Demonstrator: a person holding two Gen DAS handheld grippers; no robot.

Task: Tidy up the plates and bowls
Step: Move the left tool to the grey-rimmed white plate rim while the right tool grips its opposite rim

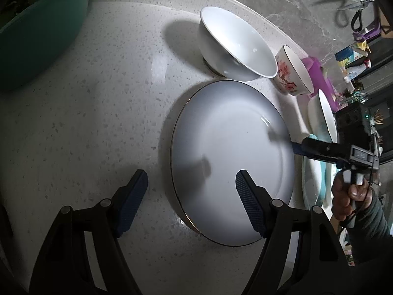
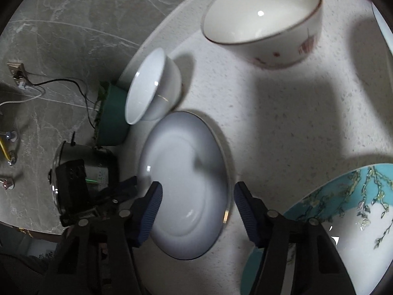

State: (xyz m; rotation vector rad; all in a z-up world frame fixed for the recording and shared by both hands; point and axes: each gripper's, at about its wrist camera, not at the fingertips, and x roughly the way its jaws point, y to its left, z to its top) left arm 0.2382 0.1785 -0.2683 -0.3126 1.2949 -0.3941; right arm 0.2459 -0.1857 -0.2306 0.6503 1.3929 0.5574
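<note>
Closing in: two hand-held grippers straddle opposite rims of a white gold-edged plate [image 1: 231, 162] lying flat on the speckled counter [image 1: 98, 98]
Left gripper [image 1: 191, 196]: jaws apart, one finger over the plate, the other over bare counter, the near rim between them; pads not seen pressing
Right gripper [image 2: 197, 209]: jaws apart across the plate's other rim, holding nothing; a hand [image 1: 346, 196] works its handle
Doing it well: by my reading, each lower finger must slide under the thin rim before the pads pinch, and both sides should lift together and level so the glazed plate does not slip or tip
White bowl [image 1: 235, 44]: empty, just beyond the plate, nearly touching its far edge
Flower-painted bowl [image 1: 292, 73]: empty, beside the white bowl
Teal blossom plate [image 2: 348, 209]: nothing on it, close by the right gripper; it seems to rest on another teal dish
Teal planter [image 2: 113, 115]: holds a leafy plant
</note>
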